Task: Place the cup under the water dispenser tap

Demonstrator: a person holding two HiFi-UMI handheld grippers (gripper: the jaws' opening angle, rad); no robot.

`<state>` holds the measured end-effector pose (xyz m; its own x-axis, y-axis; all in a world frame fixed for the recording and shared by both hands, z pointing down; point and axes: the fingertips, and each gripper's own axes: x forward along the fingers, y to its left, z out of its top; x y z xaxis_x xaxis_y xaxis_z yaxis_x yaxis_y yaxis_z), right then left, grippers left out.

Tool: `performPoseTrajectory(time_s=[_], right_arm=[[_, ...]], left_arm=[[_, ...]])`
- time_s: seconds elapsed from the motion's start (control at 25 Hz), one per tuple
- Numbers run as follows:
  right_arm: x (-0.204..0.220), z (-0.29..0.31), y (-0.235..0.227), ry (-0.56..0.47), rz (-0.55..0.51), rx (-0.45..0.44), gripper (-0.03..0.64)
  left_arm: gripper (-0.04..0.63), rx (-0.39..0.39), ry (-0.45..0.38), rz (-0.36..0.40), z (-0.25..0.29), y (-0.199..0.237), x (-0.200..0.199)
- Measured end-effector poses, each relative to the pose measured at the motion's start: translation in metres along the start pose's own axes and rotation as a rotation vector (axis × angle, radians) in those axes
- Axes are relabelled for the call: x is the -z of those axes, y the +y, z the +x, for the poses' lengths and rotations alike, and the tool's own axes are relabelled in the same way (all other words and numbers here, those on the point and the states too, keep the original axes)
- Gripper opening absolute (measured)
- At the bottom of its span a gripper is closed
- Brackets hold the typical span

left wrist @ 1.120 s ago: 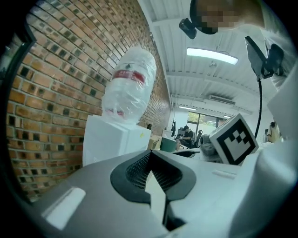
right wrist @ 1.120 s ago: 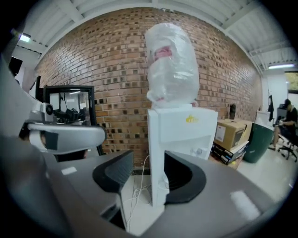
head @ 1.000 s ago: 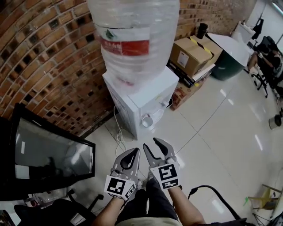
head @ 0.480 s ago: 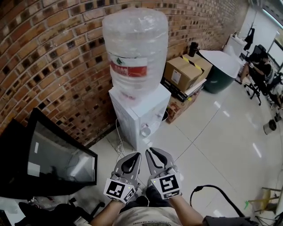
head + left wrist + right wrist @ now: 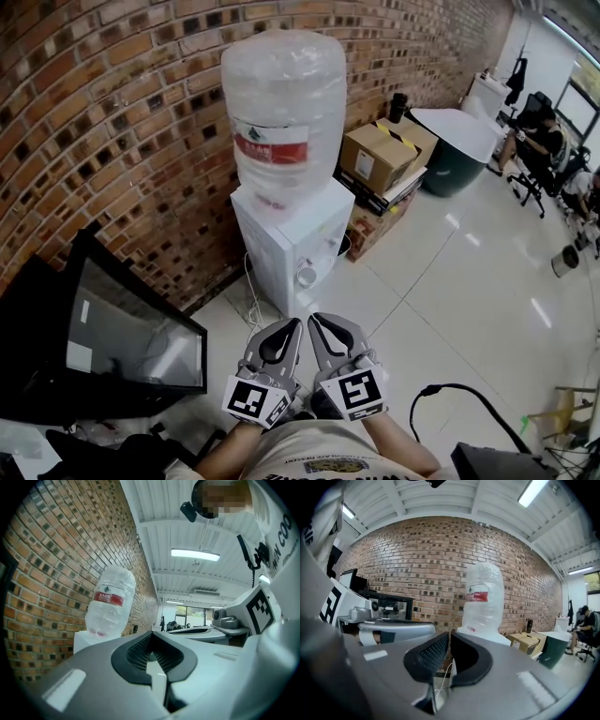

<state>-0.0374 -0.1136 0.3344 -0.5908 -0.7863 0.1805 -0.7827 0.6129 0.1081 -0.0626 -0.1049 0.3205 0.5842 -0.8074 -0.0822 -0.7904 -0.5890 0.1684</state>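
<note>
1. Closed, pads pressed together, nothing between them: left gripper (image 5: 289,328), held about level and aimed toward the dispenser.
2. Just beside it: right gripper (image 5: 319,325), jaws just been closing, now met on nothing. Both held close to the person's torso.
3. Ahead, well apart from both tools: white water dispenser (image 5: 298,220) against the brick wall (image 5: 112,122), with a clear water bottle (image 5: 284,112) upended on top.
4. At the dispenser's front, in the recess beneath the taps: a small white round thing (image 5: 307,275), by the look of it the cup, standing upright. Too small to tell whether it sits squarely under a tap.
5. Judging from that: placement seemingly done, with neither tool touching the cup.
6. Handling, as a guess: light, thin-walled, probably paper or plastic, easy to crush or tip. Best taken gently across the wall around mid-height, not pinched at the rim, and kept upright.
7. Farther out: cardboard boxes (image 5: 377,155) right of the dispenser, a black monitor (image 5: 122,347) at the left, and a black cable (image 5: 469,403) on the tiled floor.
</note>
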Motion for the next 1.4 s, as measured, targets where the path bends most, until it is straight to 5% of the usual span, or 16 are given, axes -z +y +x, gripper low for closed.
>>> performPoseTrajectory(time_s=[0.84, 1.4], right_arm=[[0.042, -0.043, -0.002, 0.105, 0.042, 0.029, 0.006], [0.056, -0.153, 0.009, 0.063, 0.074, 0.066, 0.006]], left_arm=[[-0.009, 0.014, 0.013, -0.050, -0.005, -0.019, 0.011], [-0.009, 0.049, 0.014, -0.022, -0.042, -0.124, 0.020]])
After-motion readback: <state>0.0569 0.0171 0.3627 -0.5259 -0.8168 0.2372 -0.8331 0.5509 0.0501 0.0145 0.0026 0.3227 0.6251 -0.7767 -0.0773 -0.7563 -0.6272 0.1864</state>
